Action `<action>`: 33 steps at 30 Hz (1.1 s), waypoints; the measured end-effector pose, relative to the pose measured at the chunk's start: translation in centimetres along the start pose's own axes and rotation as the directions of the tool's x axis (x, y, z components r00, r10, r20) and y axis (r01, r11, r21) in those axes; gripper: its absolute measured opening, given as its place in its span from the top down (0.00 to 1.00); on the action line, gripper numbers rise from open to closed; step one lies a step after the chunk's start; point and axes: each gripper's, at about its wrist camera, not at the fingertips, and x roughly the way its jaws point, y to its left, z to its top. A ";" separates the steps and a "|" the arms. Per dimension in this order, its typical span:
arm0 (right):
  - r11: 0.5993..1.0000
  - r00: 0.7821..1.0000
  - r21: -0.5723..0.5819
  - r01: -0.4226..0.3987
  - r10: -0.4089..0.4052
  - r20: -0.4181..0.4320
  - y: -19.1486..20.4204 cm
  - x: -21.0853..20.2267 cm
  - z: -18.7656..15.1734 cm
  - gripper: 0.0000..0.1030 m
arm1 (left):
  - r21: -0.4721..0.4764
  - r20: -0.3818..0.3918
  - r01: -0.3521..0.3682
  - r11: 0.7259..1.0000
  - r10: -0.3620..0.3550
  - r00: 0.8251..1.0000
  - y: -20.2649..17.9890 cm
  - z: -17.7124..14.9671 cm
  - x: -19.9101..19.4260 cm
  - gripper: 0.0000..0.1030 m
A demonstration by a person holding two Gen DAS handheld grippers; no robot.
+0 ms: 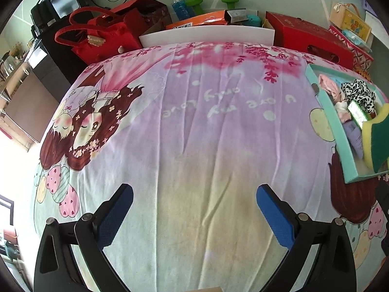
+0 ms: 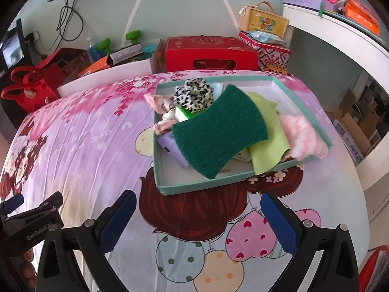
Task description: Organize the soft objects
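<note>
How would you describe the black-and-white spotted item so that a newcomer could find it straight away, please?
Look for the shallow teal tray lying on the cartoon-printed bedsheet. At its far left corner, just behind the big dark green scouring pad, sits the leopard-spotted scrunchie. It is the only ruffled, black-and-white patterned piece; its neighbours are plain pink, green or lilac.

Shallow teal tray (image 2: 214,185) on the bed, near its far right corner. Inside, piled: dark green scouring sponge (image 2: 220,132) tilted on top; lime cloth (image 2: 267,146) under it; fluffy pink cloth (image 2: 302,136) at right wall; leopard-print scrunchie (image 2: 193,95) and pink fabric (image 2: 158,103) at far left.
</note>
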 end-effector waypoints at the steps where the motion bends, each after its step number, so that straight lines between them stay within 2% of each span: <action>1: 1.000 1.000 -0.005 -0.001 0.001 -0.001 0.1 0.0 0.0 0.00 | 0.002 0.003 -0.005 1.000 0.005 1.000 0.0 0.0 0.0 0.02; 11: 1.000 1.000 -0.011 0.000 0.000 -0.024 0.3 1.6 0.0 0.00 | 0.024 0.026 -0.012 1.000 0.011 1.000 -0.1 0.4 0.9 0.02; 20: 1.000 0.999 -0.015 0.013 -0.014 -0.048 0.0 2.8 0.3 0.00 | 0.033 0.001 0.008 0.999 -0.008 1.000 -1.1 0.7 2.5 0.02; 33: 1.000 0.998 0.016 0.022 -0.021 -0.055 -0.8 3.2 0.3 0.00 | 0.040 -0.012 -0.004 0.999 0.004 1.000 -1.3 0.6 3.1 0.02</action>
